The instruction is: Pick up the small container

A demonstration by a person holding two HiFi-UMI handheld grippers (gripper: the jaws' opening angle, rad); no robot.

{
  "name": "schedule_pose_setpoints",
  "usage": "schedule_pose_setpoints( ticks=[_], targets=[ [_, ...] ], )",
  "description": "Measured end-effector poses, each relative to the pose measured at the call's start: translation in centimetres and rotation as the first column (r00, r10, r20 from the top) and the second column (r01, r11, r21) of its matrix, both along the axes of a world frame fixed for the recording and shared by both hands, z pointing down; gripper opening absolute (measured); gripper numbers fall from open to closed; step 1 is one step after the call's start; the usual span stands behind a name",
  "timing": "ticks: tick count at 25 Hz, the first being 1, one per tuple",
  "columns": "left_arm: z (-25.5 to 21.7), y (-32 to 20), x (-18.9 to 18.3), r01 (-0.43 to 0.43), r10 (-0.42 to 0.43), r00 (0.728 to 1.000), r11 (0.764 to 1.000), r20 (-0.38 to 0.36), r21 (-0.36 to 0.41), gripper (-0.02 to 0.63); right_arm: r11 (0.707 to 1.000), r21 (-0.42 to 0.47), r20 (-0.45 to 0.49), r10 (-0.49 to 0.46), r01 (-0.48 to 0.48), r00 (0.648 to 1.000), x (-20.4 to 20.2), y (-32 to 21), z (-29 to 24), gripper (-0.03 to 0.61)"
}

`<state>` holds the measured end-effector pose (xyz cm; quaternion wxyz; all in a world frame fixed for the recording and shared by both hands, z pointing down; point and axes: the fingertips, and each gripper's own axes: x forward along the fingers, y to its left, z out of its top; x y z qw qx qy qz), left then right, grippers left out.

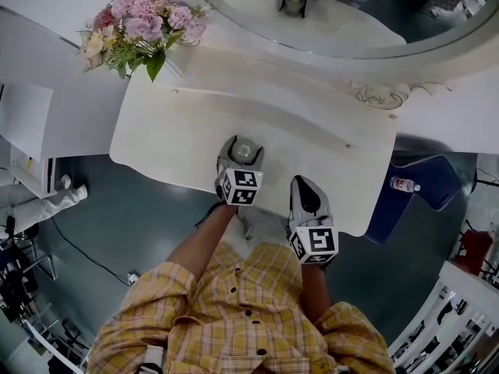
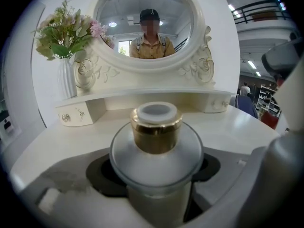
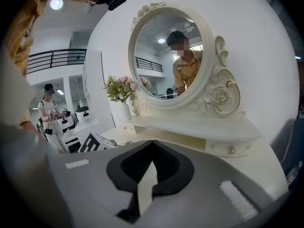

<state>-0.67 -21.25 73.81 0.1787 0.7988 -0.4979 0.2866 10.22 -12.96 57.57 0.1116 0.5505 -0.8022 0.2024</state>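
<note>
The small container [image 2: 156, 132] is a frosted jar with a gold collar and a white cap. It stands upright between the jaws of my left gripper [image 2: 154, 175], which is shut on its body. In the head view the container [image 1: 245, 151] and left gripper [image 1: 240, 160] are over the front middle of the white vanity table [image 1: 164, 123]. Whether the jar's base touches the tabletop is hidden. My right gripper [image 1: 306, 185] is to the right near the table's front edge. Its jaws [image 3: 151, 148] are shut with nothing between them.
A vase of pink flowers [image 1: 140, 29] stands at the table's back left, beside the oval mirror [image 1: 335, 14] and its raised drawer shelf [image 2: 142, 101]. A water bottle [image 1: 404, 184] lies on a blue chair [image 1: 429, 197] right of the table. A person [image 3: 50, 113] stands far off.
</note>
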Motion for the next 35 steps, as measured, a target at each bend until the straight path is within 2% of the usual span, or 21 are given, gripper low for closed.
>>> schedule_pose_setpoints(
  ticks=[3,8,14,35],
  targets=[
    [0.1,0.2,0.1,-0.014,0.014,1.0,1.0,-0.005,-0.008,0.344,1.0,0.004,0.0,0.003,-0.003,1.0,0.1,0.2,-0.2,0.003],
    [-0.3,0.2,0.0,-0.01,0.008,0.999,0.999,-0.053,-0.032,0.344,1.0,0.013,-0.002,0.003,-0.003,1.0,0.2,0.6,-0.7,0.003],
    [-0.7,0.7,-0.5,-0.004,0.001,0.998,0.999,-0.066,-0.045,0.344,1.0,0.025,-0.003,0.0,0.0,1.0,0.1,0.8,-1.1,0.002],
    [-7.2,1.2,-2.1,-0.003,0.004,0.996,1.0,-0.092,0.012,0.344,0.997,0.078,0.016,0.021,-0.022,1.0,-0.4,1.0,-3.8,0.003]
  ],
)
